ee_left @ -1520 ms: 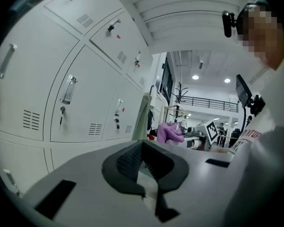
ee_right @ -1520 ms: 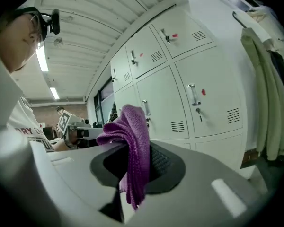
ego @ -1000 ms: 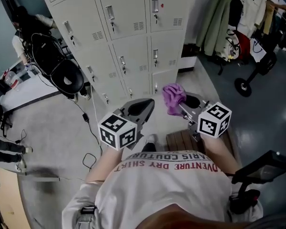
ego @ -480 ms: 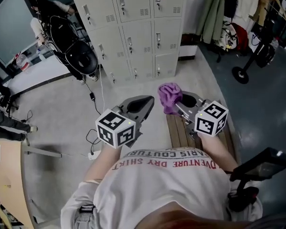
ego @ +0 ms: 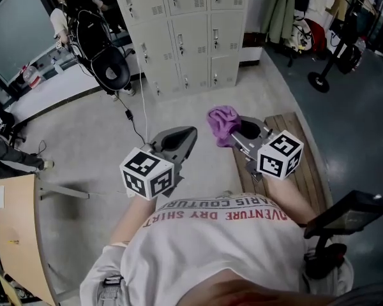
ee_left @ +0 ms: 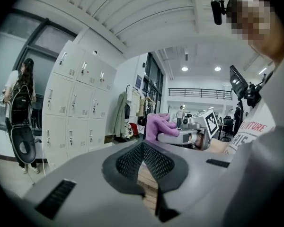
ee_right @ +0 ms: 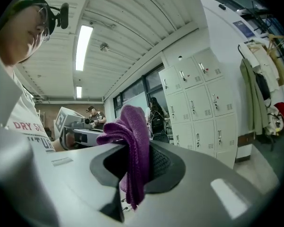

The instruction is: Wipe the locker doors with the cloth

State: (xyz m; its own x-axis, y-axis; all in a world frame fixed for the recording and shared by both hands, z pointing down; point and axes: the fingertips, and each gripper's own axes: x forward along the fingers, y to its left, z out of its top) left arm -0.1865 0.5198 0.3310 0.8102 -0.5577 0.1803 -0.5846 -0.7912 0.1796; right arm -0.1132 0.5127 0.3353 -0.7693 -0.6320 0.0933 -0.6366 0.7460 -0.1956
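In right gripper [ego: 235, 134] jaws: cloth [ego: 222, 120]; locker doors [ego: 193, 34] shut.

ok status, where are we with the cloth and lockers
Left gripper shut, empty. Right gripper shut on purple cloth. Lockers ahead, out of contact. Wooden bench under right gripper.

The right claw [ego: 235, 130] is holding the cloth [ego: 221, 120]; the left claw [ego: 180, 140] is hovering beside it, both well apart from the lockers [ego: 193, 32].
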